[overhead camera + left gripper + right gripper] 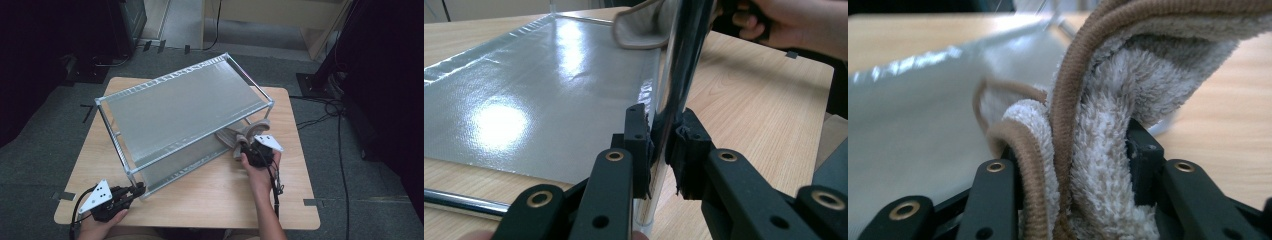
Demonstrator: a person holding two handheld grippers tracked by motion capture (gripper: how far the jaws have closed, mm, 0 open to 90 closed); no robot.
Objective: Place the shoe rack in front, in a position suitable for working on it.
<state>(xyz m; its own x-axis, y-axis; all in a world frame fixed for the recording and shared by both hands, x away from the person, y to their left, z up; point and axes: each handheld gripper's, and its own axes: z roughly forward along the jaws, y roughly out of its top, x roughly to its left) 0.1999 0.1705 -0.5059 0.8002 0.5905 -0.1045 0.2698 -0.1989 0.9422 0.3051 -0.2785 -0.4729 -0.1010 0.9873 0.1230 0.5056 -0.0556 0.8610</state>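
Nearest to the person, the left gripper [136,190] stands at the front left corner of the wire rack [185,87]. Its jaws are closed tight on the rack's upright chrome post [672,95] — in the left gripper view the two black pads press on the tube from both sides. I judge that this hand only keeps the rack steady while the other hand works.

A little farther, on the right side of the wooden table [225,192], the right gripper [242,148] has its jaws partly closed on a pair of plush slippers [242,133]. In the right gripper view the fluffy beige fabric with its brown piping [1063,100] is squeezed between the jaws. The slippers are at the right front edge of the rack, at the level of the lower shelf [544,95], partly under the upper shelf and partly outside. Whether they rest on the lower shelf or hang in the grip, I cannot tell.

The step in hand seems to be placing the slippers on the lower shelf. The next move calls for pushing them further in, under the upper shelf and clear of the right post, then setting them flat on the silver liner and opening the jaws — the left grip should hold until then.

Count: one rack with two shelves, one pair of slippers held together, two grippers, one table.
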